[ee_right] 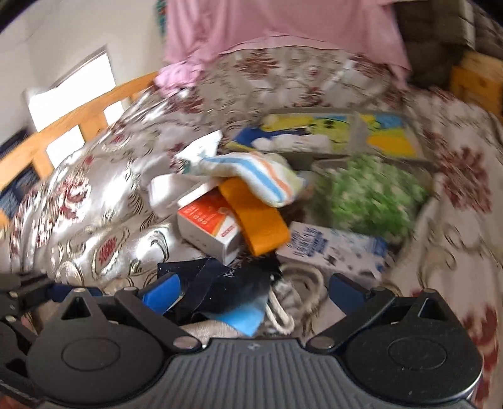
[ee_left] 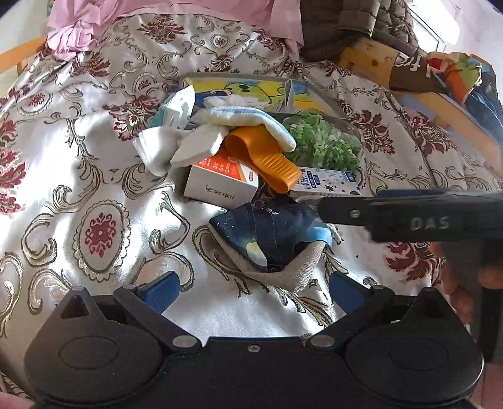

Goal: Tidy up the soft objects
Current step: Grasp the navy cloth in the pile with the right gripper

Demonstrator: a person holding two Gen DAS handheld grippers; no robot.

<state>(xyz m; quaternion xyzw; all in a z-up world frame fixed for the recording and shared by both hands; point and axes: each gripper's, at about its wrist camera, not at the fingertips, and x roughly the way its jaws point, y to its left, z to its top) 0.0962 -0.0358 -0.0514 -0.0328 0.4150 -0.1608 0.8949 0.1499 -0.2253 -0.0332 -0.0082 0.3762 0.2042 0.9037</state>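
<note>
A pile lies on the patterned bedspread (ee_left: 78, 163). It holds a dark blue starry drawstring pouch (ee_left: 270, 232) (ee_right: 220, 286), a striped white sock (ee_left: 248, 118) (ee_right: 254, 176), white cloth (ee_left: 154, 148), a green patterned bundle (ee_left: 323, 141) (ee_right: 367, 192), an orange plastic piece (ee_left: 264, 157) (ee_right: 254, 220) and small boxes. My left gripper (ee_left: 253, 286) is open, just short of the pouch. My right gripper (ee_right: 253, 289) is open, its jaws either side of the pouch and its white cord (ee_right: 289, 299). The right gripper's body (ee_left: 408, 217) reaches in from the right in the left wrist view.
An orange-and-white box (ee_left: 220, 182) (ee_right: 210, 226) and a blue-and-white carton (ee_left: 327, 182) (ee_right: 333, 248) sit in the pile. A shallow tray with a cartoon picture (ee_left: 251, 89) (ee_right: 330, 132) lies behind. Pink cloth (ee_left: 176, 15) and a wooden bed frame (ee_right: 72, 132) border the bed.
</note>
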